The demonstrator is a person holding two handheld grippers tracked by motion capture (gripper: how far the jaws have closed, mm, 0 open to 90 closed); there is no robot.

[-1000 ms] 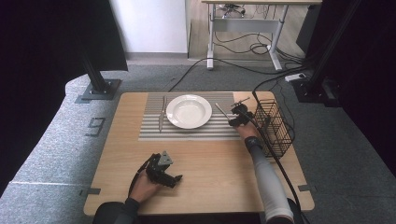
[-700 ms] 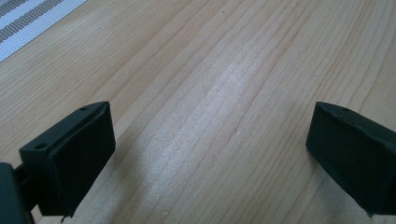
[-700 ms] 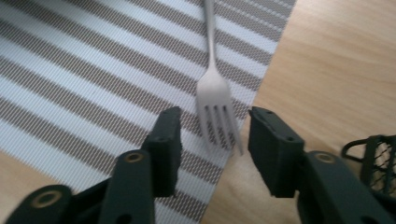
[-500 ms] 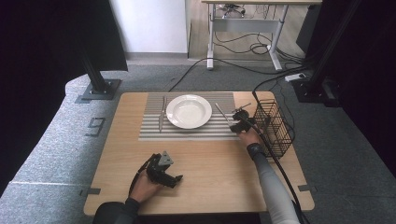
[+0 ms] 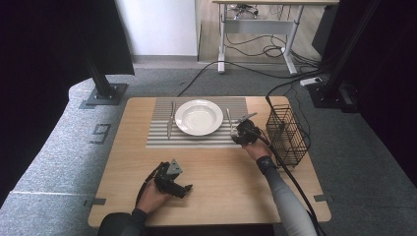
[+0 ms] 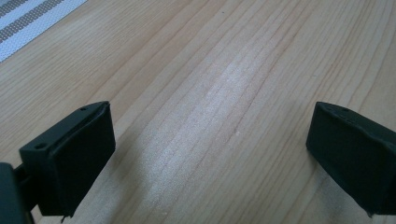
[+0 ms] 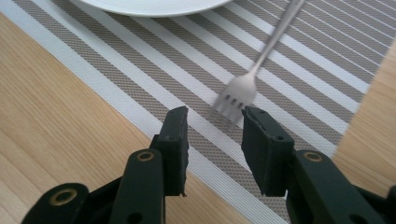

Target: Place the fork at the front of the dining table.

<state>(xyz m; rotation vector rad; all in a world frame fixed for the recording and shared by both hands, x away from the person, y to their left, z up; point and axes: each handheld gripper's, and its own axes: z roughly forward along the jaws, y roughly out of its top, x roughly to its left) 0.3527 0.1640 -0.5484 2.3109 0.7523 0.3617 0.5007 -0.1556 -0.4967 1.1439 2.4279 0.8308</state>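
Note:
A white plate [image 5: 199,117] sits on a striped placemat [image 5: 162,140], with a fork [image 5: 229,120] lying to its right. My right gripper [image 5: 239,132] is at the mat's right end. In the right gripper view the gripper [image 7: 212,123] hovers low over the mat [image 7: 140,70]. Its jaws have just been closing and now stand partly open with nothing between them. The fork's [image 7: 254,70] tines lie just beyond the tips, and the plate's [image 7: 154,5] rim is at the top. My left gripper [image 5: 183,189] rests near the table's front, open wide [image 6: 205,140] over bare wood.
A black wire basket [image 5: 287,135] stands at the table's right edge, close to my right hand. Another piece of cutlery [image 5: 169,124] lies on the mat left of the plate. The wooden table [image 5: 221,187] has free room between my two hands.
My right gripper has moved left and a little toward me, away from the basket and over the mat's right end. The left hand has stayed where it was.

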